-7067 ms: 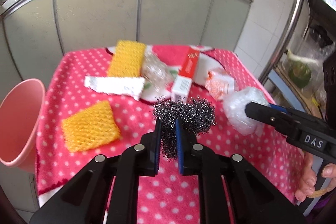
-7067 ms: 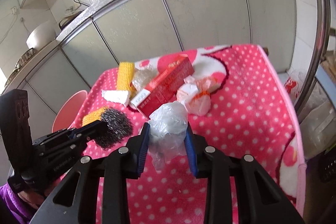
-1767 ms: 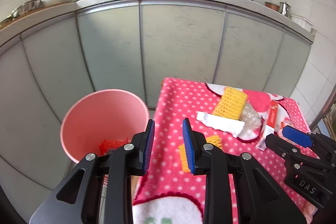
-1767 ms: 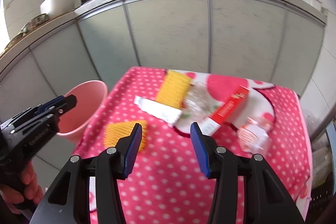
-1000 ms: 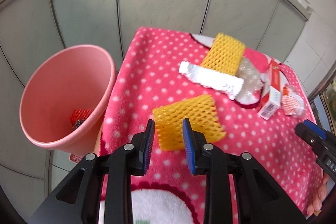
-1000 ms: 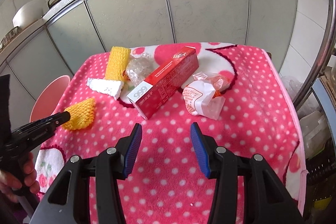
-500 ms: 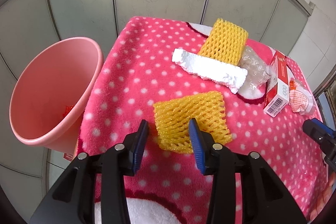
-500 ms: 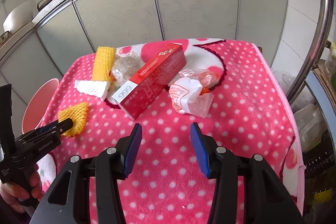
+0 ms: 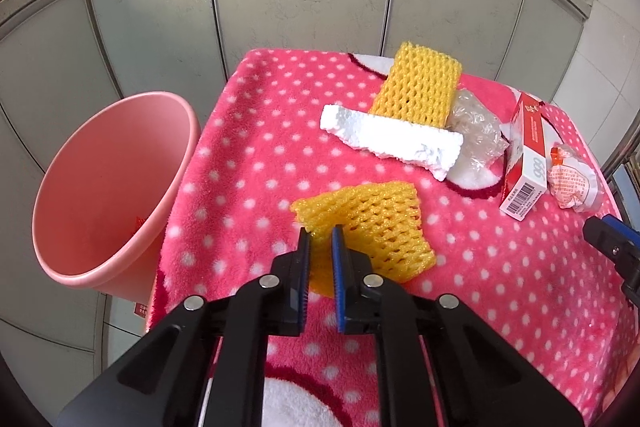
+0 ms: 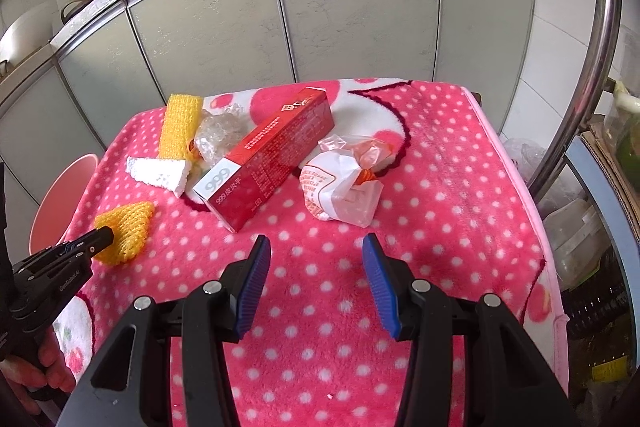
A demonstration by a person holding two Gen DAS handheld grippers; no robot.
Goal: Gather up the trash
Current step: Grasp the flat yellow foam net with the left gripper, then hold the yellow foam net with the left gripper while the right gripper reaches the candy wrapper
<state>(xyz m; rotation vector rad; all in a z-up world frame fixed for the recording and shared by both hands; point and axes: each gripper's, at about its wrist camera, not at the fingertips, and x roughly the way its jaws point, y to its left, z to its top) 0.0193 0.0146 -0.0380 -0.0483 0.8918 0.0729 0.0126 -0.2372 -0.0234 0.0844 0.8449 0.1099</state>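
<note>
Yellow foam mesh fruit sleeve point(image 9: 372, 223), flat on pink polka-dot blanket point(image 9: 256, 163), near corner pinched by left gripper point(image 9: 320, 237). Right gripper point(image 10: 316, 247) spread wide, holding nothing. Beyond: white crumpled wrapper point(image 10: 340, 183), red rectangular carton point(image 10: 272, 155). Left: round pink plastic bin point(image 9: 104, 187).

The bucket point(image 9: 108, 187) stands left of the counter point(image 9: 256, 163); the box point(image 10: 272, 155) lies between foam block point(image 10: 160, 173) and wrapper point(image 10: 340, 183).

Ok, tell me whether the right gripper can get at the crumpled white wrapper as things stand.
Probably yes: the right gripper is open and empty, and the crumpled white wrapper lies just ahead on the blanket with nothing between them.
</note>
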